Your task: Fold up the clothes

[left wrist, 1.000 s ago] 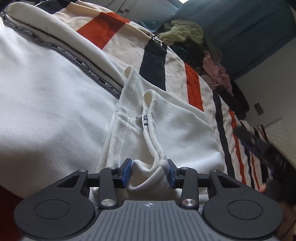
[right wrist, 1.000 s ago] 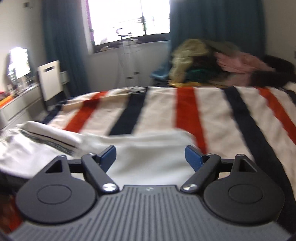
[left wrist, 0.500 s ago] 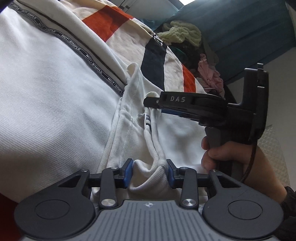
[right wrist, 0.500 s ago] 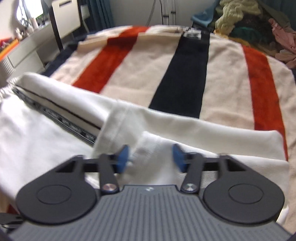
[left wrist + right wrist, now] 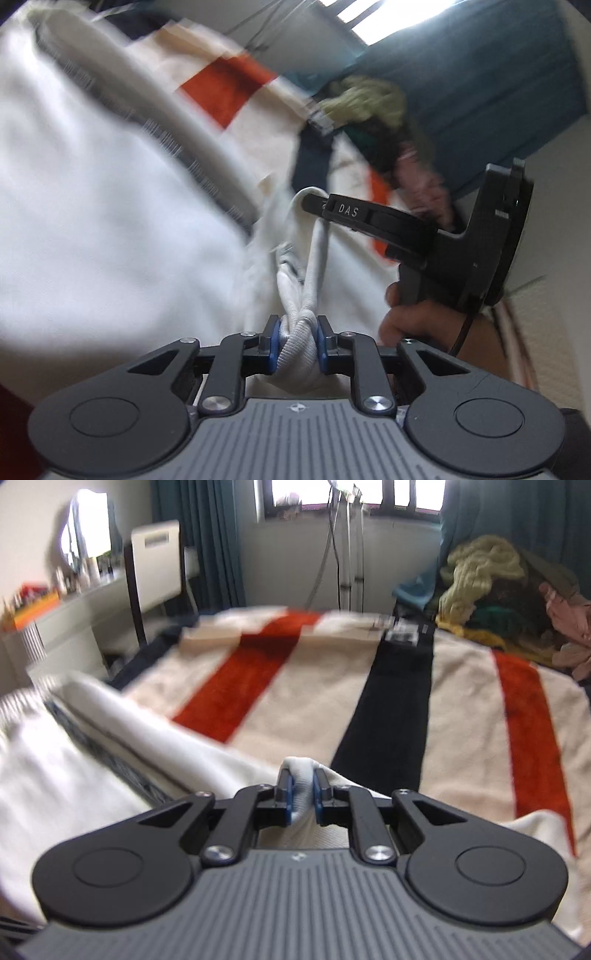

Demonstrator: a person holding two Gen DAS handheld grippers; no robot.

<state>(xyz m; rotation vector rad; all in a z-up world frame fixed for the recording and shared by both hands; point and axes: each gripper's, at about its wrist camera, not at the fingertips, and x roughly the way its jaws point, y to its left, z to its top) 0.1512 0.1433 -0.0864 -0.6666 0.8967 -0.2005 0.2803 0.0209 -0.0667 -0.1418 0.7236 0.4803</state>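
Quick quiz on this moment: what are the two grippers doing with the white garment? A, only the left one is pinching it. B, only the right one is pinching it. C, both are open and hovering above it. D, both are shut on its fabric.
D: the left gripper pinches a ribbed fold of the white garment, and the right gripper is clamped on another bunch of its fabric.

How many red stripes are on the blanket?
2 that show. One red stripe runs up the blanket's left part, the other red stripe up its right part. The white top covers the near corner, so more may be hidden.
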